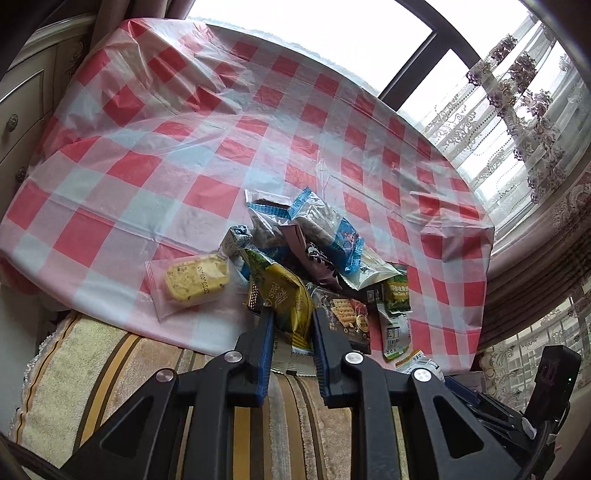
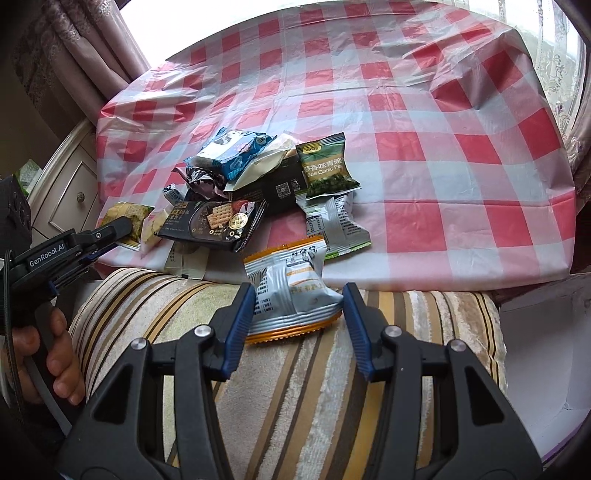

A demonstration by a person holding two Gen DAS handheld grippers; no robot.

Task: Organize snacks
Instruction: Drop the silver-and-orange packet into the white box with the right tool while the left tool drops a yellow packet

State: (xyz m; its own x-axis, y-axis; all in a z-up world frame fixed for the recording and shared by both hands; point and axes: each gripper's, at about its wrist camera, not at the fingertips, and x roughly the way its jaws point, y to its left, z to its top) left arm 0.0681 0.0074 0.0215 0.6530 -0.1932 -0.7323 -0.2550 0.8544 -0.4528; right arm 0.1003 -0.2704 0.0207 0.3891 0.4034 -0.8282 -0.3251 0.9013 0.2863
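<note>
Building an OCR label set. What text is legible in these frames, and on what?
"2025.08.30" on the clear-wrapped yellow cake.
"GenRobot.AI" on the left gripper body.
"Garlic Fl", cut off, on the green pea packet.
"seed" (partial) on the yellow packet in the left jaws.
Chinese print on other packets: too small to read.

place: a home living room
showing it: lace curtains (image 1: 517, 110) hanging at the window (image 1: 332, 29), striped sofa cushion (image 2: 332, 369), cream drawers (image 1: 22, 122), checked cloth (image 1: 166, 166) covering the worktop
</note>
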